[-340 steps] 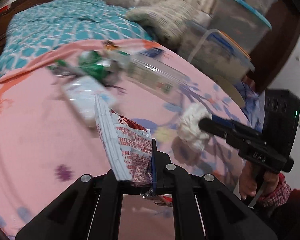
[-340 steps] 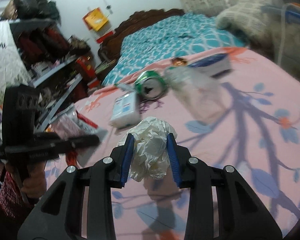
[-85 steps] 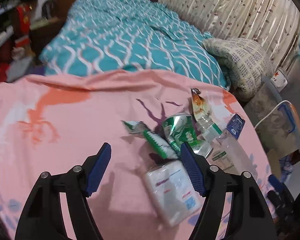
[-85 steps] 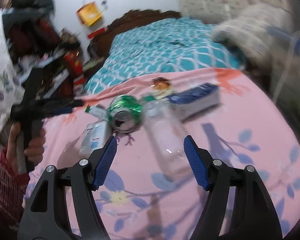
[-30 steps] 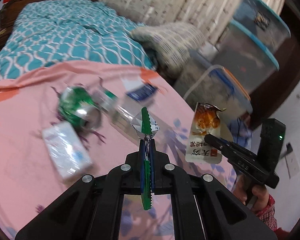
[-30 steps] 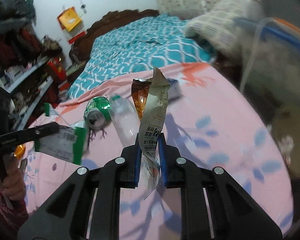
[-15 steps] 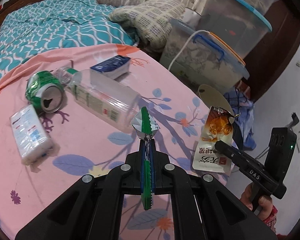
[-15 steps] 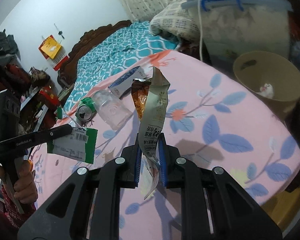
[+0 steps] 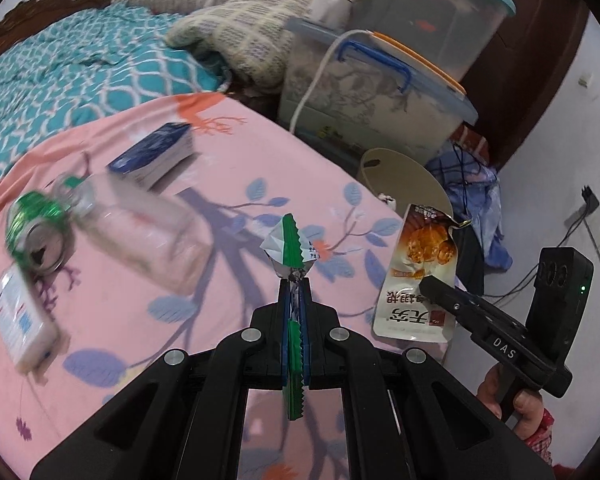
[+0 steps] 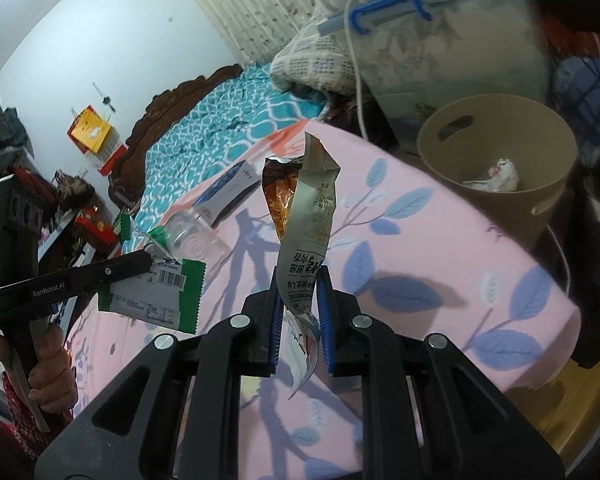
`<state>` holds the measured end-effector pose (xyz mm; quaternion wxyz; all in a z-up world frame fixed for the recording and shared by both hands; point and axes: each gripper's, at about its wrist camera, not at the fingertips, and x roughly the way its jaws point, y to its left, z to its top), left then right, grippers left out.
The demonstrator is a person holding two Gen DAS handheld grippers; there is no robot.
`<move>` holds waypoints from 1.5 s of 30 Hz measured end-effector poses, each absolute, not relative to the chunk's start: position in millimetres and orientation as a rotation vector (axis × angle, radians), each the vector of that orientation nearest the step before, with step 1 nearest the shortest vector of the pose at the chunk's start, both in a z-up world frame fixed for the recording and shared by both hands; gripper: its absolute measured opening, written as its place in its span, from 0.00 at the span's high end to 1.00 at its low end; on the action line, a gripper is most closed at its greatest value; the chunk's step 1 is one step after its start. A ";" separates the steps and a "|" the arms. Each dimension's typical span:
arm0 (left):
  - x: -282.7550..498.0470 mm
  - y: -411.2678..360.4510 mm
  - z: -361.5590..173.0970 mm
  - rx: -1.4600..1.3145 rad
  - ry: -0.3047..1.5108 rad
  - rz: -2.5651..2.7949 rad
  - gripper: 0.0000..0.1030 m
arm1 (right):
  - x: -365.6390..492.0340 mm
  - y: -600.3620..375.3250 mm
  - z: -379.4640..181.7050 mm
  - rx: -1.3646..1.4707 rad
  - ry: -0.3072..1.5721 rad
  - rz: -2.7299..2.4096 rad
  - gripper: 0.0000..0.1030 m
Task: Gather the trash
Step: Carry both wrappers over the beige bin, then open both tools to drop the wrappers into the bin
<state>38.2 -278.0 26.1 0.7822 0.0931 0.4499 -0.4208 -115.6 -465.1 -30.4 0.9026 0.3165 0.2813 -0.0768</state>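
My left gripper [image 9: 295,300] is shut on a green and white wrapper [image 9: 289,246], held upright above the pink sheet; the wrapper also shows flat in the right wrist view [image 10: 156,298]. My right gripper [image 10: 299,280] is shut on an orange and silver snack pouch [image 10: 306,216], seen in the left wrist view [image 9: 420,276] near the bed's edge. A tan bin [image 10: 496,152] with white crumpled trash inside stands on the floor beside the bed, ahead and right of both grippers. On the sheet lie a crushed green can [image 9: 36,228], a clear plastic bottle [image 9: 148,224], a white tissue pack [image 9: 20,320] and a blue box [image 9: 156,156].
Clear storage tubs [image 9: 380,88] with orange and blue lids stand behind the bin, with a white cable over them. A patterned pillow [image 9: 256,28] lies on the teal bedding [image 9: 72,76]. Clothes [image 9: 480,196] are heaped by the wall. Cluttered shelves [image 10: 28,184] stand at left.
Both grippers have moved toward the bed's edge with their wrappers, and the bin now looks closer. The trash left on the sheet has not moved.
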 end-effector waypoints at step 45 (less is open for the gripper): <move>43.3 -613.2 -45.6 0.574 0.960 -1.080 0.96 | -121.6 -669.2 -78.2 0.808 0.486 -0.410 0.82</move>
